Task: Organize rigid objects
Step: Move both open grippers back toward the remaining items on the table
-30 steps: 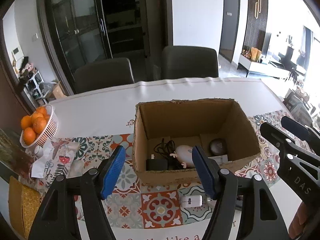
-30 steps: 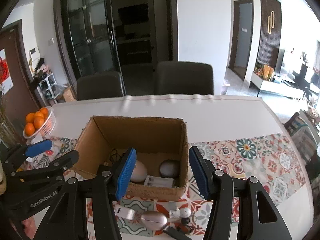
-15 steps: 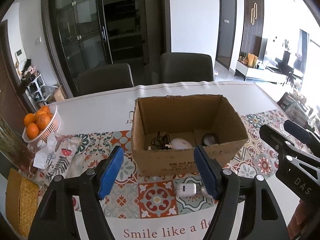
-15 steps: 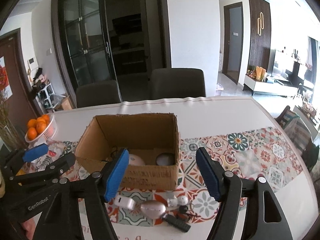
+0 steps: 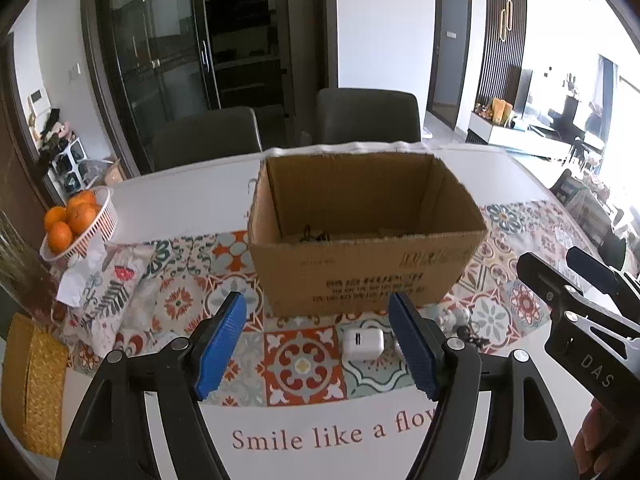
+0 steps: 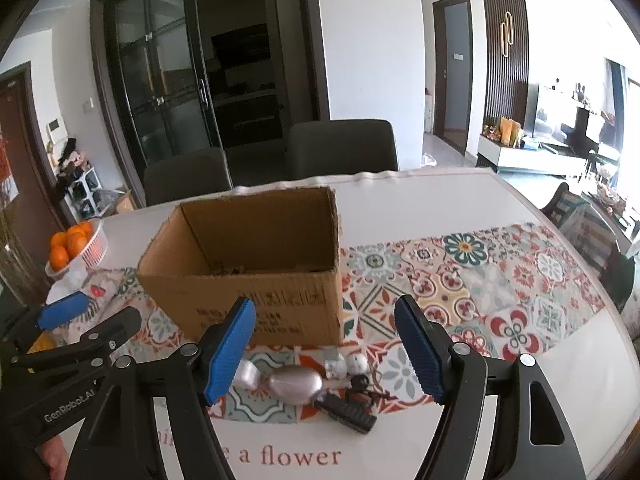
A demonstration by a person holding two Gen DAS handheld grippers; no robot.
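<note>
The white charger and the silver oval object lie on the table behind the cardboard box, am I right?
Not quite. The white charger and the silver oval object lie in front of the cardboard box, on the near side, as the right wrist view shows.

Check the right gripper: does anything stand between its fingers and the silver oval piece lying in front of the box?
Nothing visible does. The right gripper is empty, its jaws opening, and the silver oval piece lies exposed on the tablecloth just beyond them, in front of the cardboard box.

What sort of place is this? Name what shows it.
Most likely a home dining room: a dining table with a patterned runner, chairs behind it, and a basket of oranges.
</note>
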